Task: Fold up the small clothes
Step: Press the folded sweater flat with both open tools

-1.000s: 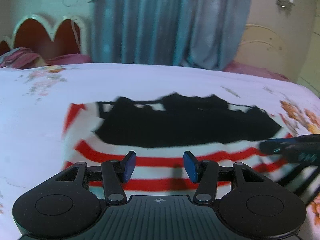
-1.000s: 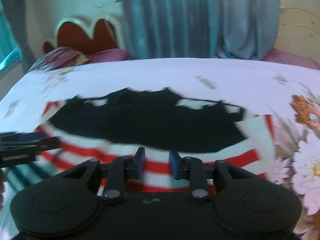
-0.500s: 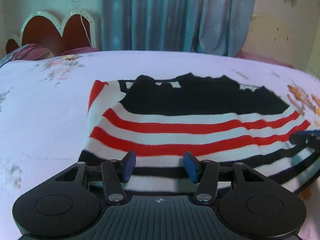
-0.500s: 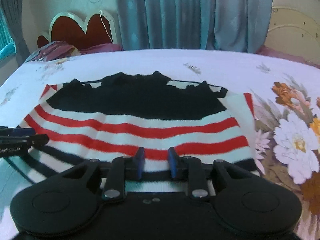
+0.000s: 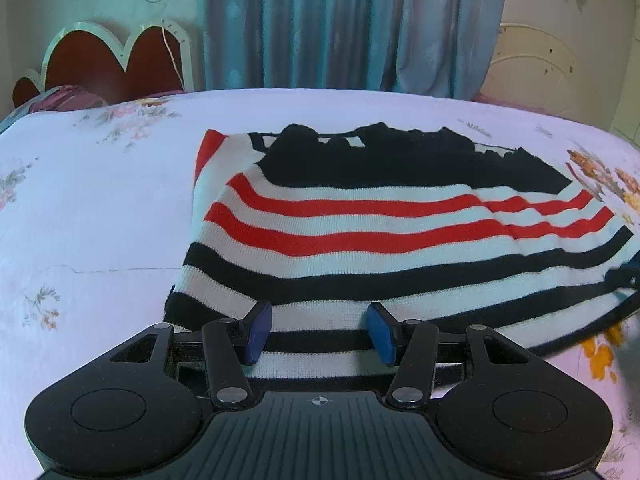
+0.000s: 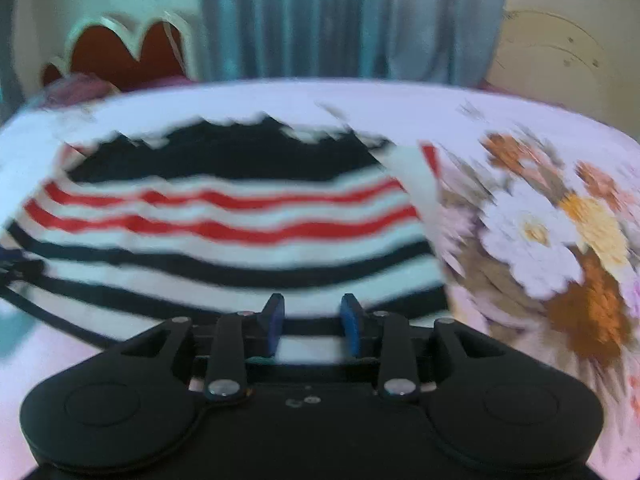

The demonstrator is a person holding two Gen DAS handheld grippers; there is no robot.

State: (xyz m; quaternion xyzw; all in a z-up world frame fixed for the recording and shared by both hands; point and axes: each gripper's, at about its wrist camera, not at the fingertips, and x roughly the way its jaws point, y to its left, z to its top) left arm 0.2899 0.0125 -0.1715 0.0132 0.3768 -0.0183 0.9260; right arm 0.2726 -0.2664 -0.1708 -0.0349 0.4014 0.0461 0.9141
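A small knitted sweater [image 5: 380,232] lies spread flat on a bed [image 5: 100,208]. Its far part is solid black, the middle carries red and white stripes, and the near part carries black and white stripes. In the left wrist view its near hem runs right up to the camera, and the fabric sags slightly in soft ripples on its right side.

The left tongs [image 5: 318,332] sit low over the near hem, their two blue pads [image 5: 258,332] set wide apart with striped fabric showing between them; they grip nothing. At the right edge of that view, a dark tip of the other tool [image 5: 624,276] sits at the sweater's edge.

The right wrist view is blurred. The right tongs [image 6: 314,326] are also parted, by a narrower gap, over the near black-and-white stripes [image 6: 240,276], and nothing is clamped between them.

The bed is covered by a pale sheet printed with flowers [image 6: 536,240], largest to the right of the sweater. Beyond the bed stand a scalloped red headboard [image 5: 108,64], a rumpled pink pillow [image 5: 64,98] and long blue-grey curtains [image 5: 352,24].
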